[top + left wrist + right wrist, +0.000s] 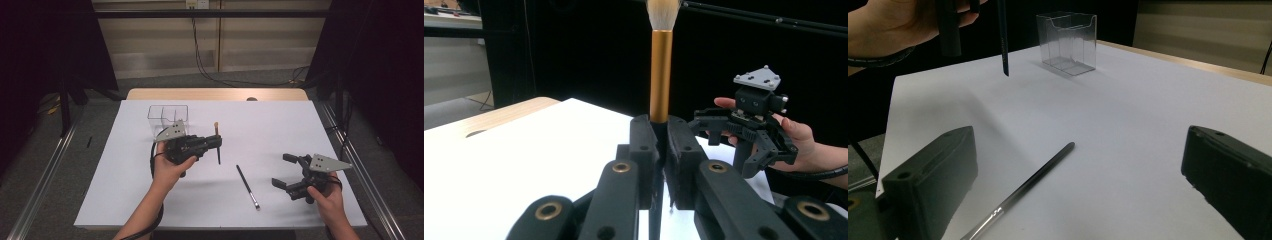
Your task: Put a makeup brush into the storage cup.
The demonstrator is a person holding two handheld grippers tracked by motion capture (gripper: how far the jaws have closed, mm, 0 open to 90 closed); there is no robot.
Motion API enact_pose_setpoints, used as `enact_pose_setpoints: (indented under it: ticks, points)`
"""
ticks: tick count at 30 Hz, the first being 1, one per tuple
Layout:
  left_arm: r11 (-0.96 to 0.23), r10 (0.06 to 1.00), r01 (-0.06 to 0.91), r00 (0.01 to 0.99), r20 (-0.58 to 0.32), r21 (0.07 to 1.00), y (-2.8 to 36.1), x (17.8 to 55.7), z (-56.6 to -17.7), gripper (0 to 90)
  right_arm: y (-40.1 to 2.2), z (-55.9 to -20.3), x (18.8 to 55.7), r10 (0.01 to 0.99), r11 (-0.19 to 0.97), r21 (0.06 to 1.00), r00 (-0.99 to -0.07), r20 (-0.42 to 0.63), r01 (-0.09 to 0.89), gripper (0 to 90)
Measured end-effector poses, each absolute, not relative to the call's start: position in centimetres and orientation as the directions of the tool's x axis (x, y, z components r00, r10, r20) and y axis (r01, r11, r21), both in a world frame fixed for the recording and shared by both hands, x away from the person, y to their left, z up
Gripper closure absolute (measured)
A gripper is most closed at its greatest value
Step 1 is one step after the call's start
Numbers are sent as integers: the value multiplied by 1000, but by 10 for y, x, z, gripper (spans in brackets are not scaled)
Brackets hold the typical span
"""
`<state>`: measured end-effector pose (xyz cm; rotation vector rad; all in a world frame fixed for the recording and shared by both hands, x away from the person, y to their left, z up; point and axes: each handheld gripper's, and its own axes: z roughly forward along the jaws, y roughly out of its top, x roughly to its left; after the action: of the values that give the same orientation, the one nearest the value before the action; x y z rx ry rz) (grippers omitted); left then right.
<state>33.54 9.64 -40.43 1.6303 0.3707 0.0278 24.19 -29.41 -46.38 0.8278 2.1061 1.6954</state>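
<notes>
**On a white-covered table: two hand-held grippers, two brushes, one clear box**

On the white table cover, the items are listed by clock position from the centre of the high view.

- Left gripper, at 9 o'clock: clamped on a gold-ferruled brush, which is held upright off the table, pale bristles at the top, dark handle hanging below the jaws. It is carried in the left hand.
- Clear plastic box, at 10 o'clock: stood upright just behind the left gripper; two compartments are seen.
- Thin dark brush, at 6 o'clock: laid flat on the cover, between the two grippers and touched by neither.
- Right gripper, at 4 o'clock: jaws spread wide, nothing held between them. It is carried in the right hand.
</notes>
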Motion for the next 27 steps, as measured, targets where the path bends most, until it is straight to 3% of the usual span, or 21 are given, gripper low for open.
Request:
enact_pose_setpoints:
  ticks: [27]
  points:
    - [-67,302,217,935,-187,974,106,342,-401,834,-296,-464,239,603,142,964,-792,97,226,11]
